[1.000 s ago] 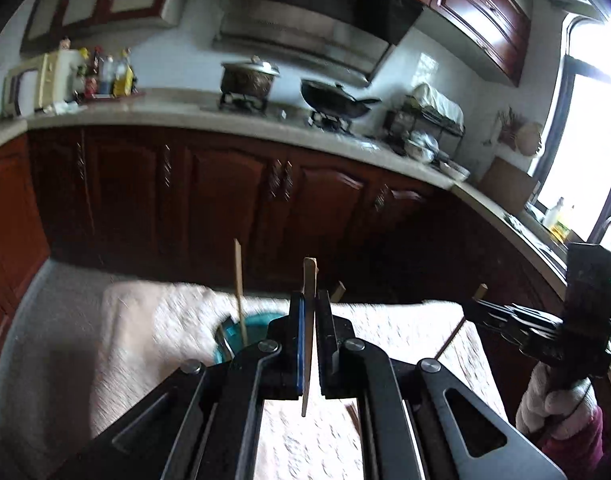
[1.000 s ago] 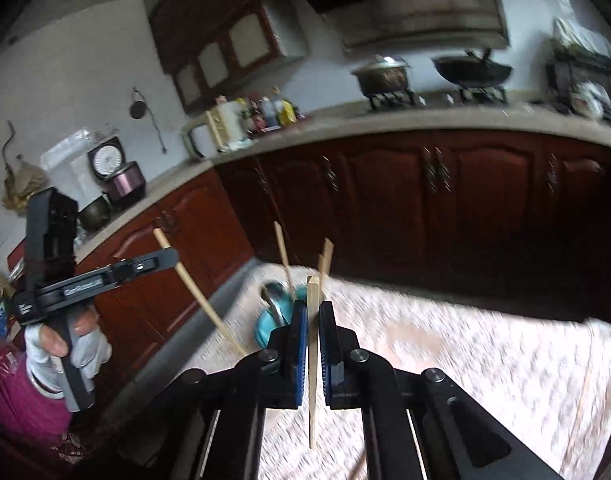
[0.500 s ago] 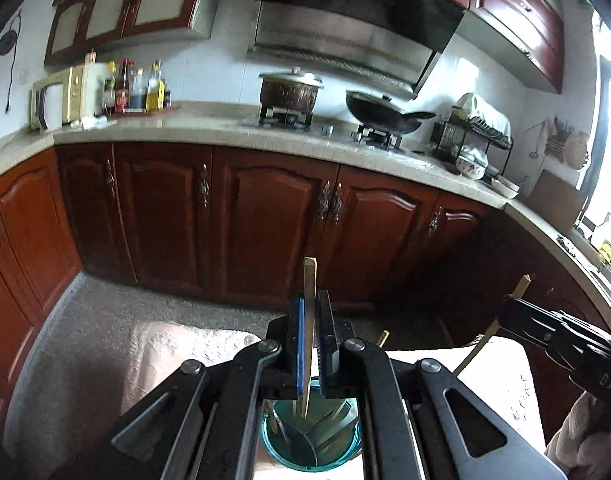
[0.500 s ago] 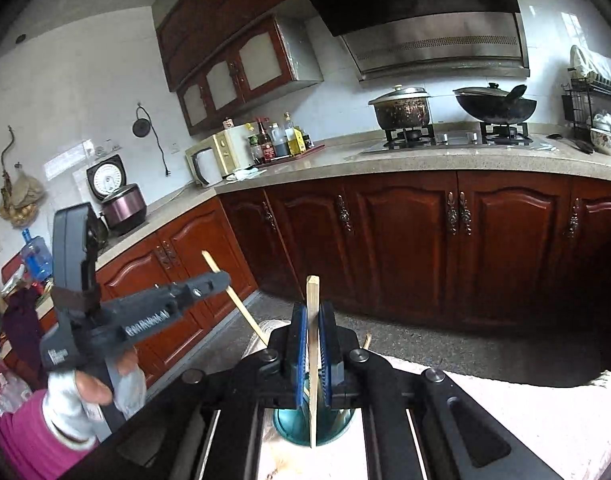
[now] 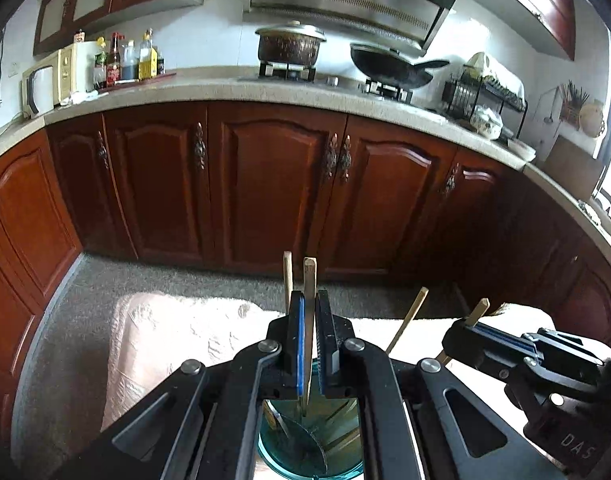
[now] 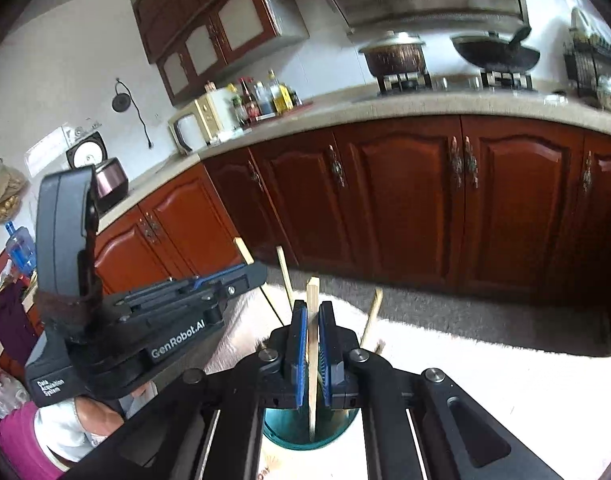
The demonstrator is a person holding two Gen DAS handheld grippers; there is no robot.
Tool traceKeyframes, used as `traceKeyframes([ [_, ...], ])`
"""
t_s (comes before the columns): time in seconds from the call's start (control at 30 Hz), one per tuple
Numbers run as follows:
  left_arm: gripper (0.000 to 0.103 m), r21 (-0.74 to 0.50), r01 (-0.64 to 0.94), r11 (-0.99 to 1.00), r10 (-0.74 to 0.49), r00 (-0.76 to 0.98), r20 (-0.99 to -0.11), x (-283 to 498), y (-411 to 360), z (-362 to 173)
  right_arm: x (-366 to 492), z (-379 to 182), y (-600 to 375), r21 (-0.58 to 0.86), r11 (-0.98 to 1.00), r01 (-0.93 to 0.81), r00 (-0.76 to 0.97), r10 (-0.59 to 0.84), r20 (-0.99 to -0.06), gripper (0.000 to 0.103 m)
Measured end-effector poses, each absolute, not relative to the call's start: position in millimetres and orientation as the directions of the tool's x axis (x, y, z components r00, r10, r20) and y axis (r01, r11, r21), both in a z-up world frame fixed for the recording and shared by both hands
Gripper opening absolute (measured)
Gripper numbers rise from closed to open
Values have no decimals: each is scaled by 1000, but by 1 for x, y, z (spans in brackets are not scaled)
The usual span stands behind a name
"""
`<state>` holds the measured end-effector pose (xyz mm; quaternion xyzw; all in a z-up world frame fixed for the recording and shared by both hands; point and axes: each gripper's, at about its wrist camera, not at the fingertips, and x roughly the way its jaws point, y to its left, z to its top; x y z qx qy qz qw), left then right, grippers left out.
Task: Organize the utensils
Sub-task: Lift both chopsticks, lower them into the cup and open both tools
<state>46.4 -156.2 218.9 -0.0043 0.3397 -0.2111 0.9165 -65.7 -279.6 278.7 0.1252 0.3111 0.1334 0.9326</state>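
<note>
- We held one chopstick in each pair of tongs; both pairs were closed tight on their sticks.
- Our left tongs [image 5: 309, 344] gripped a pale wooden chopstick [image 5: 308, 280] upright, its lower tip just above or inside the mouth of a teal holder [image 5: 305, 452].
- Our right tongs [image 6: 312, 344] pinched a second chopstick [image 6: 312, 292], which also pointed down into the teal holder [image 6: 281, 432].
- The holder stood on a cloth-covered surface [image 5: 177, 332], directly beneath both pairs of tongs.
- Some utensils were already in the holder: another stick [image 5: 287, 276] stood behind the left tongs, a further one [image 5: 409, 312] leaned to the right, and thin items lay in its compartments.
- We judged the task partly done: the two gripped chopsticks were not yet released.
- We could not tell whether more utensils lay elsewhere waiting.
</note>
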Motion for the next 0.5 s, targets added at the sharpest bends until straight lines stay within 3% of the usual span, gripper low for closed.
traceKeyframes([
  [0.3, 5, -163, 382, 910, -391, 653, -649, 49, -161, 206, -63, 253, -295, 372, 919, -129, 727, 343, -595, 12],
  [0.5, 7, -175, 395, 902, -405, 630, -663, 45, -162, 206, -73, 255, -298, 386, 911, -141, 717, 363, -595, 22],
])
